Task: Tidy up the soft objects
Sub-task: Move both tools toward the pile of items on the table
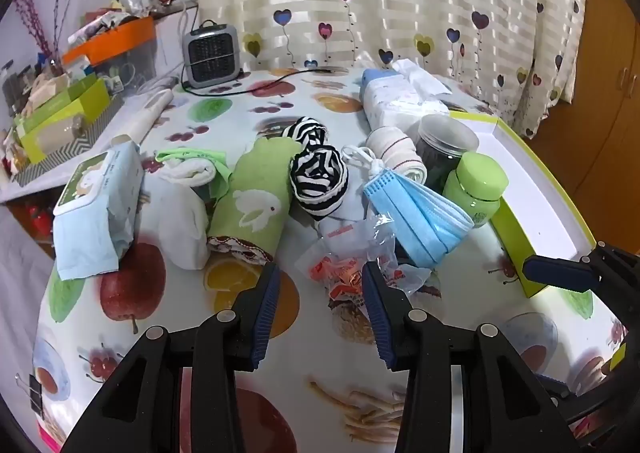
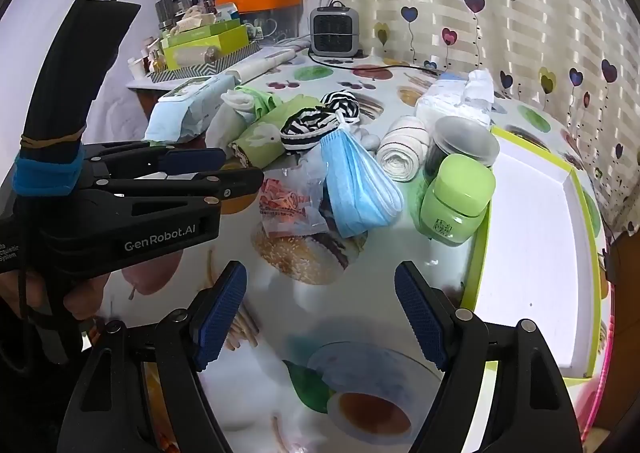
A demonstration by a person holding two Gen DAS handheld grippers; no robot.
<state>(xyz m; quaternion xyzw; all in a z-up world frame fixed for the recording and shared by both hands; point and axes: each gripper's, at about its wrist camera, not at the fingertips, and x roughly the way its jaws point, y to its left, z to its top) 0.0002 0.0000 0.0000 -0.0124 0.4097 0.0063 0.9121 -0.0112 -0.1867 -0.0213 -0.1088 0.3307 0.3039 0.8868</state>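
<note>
Our left gripper (image 1: 318,277) points down at the counter (image 1: 280,365) with its jaws partly apart and nothing pressed between the pads; the crinkled clear plastic bag (image 1: 352,253) lies just ahead of the tips, its near edge between them. Our right gripper (image 2: 320,285) hangs with jaws spread wide and empty over bare cloth, with the white tray (image 2: 532,237) off to its right.

The soft things sit in a row beyond the left gripper. Straight ahead and slightly right is the blue face mask (image 1: 416,213), its long axis running from far-left to near-right, slanting across the gripper's line. Beyond it, dead ahead, is the striped sock bundle (image 1: 318,177); ahead to the left lies the green rolled towel (image 1: 256,201), its long axis pointing nearly toward us. The striped white roll (image 1: 396,151) stands farther off to the right, beside the dark jar (image 1: 444,149) and green jar (image 1: 476,185).

We judge the left gripper nearer the pile, though from the right gripper the mask lies almost straight ahead too.
</note>
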